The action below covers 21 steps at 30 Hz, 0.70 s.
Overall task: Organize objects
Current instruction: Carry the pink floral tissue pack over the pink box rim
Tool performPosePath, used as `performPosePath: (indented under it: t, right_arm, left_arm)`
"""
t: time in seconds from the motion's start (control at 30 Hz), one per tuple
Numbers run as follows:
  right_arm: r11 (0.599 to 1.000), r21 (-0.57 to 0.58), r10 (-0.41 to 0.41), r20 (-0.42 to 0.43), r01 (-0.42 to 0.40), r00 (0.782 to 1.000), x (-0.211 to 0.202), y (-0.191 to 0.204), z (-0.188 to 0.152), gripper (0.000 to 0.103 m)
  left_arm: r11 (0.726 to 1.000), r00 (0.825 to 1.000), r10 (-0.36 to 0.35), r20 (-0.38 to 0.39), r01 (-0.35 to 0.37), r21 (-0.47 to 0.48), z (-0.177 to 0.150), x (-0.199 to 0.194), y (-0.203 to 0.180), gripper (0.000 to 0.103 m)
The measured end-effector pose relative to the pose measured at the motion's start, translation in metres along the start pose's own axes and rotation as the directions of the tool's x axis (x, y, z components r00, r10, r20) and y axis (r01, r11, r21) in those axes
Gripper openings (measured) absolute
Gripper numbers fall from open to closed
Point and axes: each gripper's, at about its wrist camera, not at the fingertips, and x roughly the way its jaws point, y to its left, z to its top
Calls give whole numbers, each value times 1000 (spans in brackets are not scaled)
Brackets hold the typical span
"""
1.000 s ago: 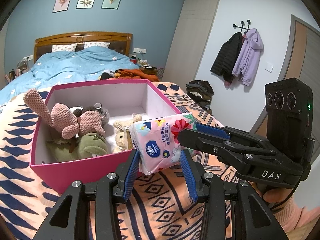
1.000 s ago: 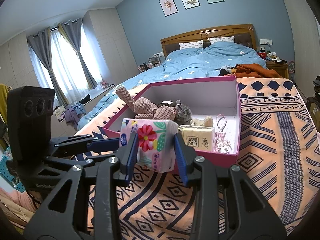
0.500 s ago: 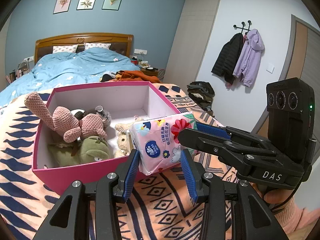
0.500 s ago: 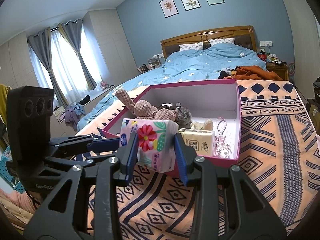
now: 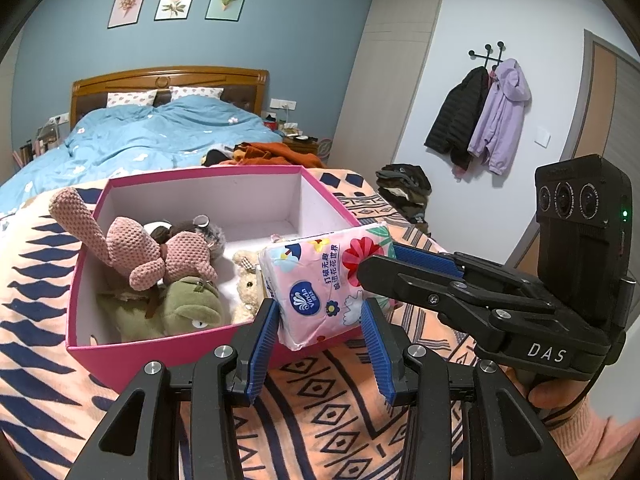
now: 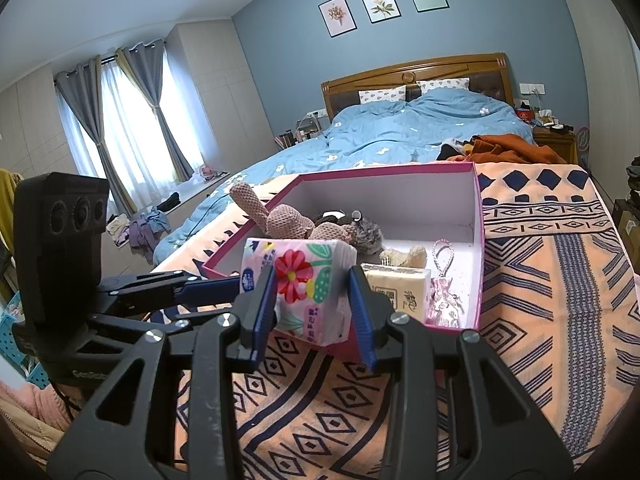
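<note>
A pink floral tissue pack [image 5: 320, 284] hangs in the air at the near right corner of a pink open box [image 5: 168, 350] on the patterned blanket. My right gripper [image 6: 314, 312] is shut on the tissue pack [image 6: 300, 280]. It shows in the left wrist view [image 5: 376, 268], reaching in from the right. My left gripper [image 5: 320, 344] is open, its blue pads either side of the pack's lower end without pressing it. The box [image 6: 478, 240] holds a pink knitted plush [image 5: 148, 248], a green plush [image 5: 180, 308], a small beige bear [image 5: 246, 280] and a beige tissue pack [image 6: 400, 288].
The box sits on an orange and navy patterned blanket [image 6: 540, 300] at the foot of a bed with a blue duvet [image 6: 400, 132]. A pink tasselled pouch [image 6: 442, 304] lies in the box's right corner. Coats [image 5: 480, 116] hang on the right wall.
Both grippers and the tissue pack have risen slightly and moved a little closer over the box's near corner. The grip has not changed.
</note>
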Motion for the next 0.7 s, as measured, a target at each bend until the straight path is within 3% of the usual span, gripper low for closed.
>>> performPosePath:
  t: [0.7]
  right_arm:
    - [1000,-4,-4,7,4,1000,2,0,5,40]
  left_arm:
    - [1000,1000,11,3,-11,-2,4,4,2,43]
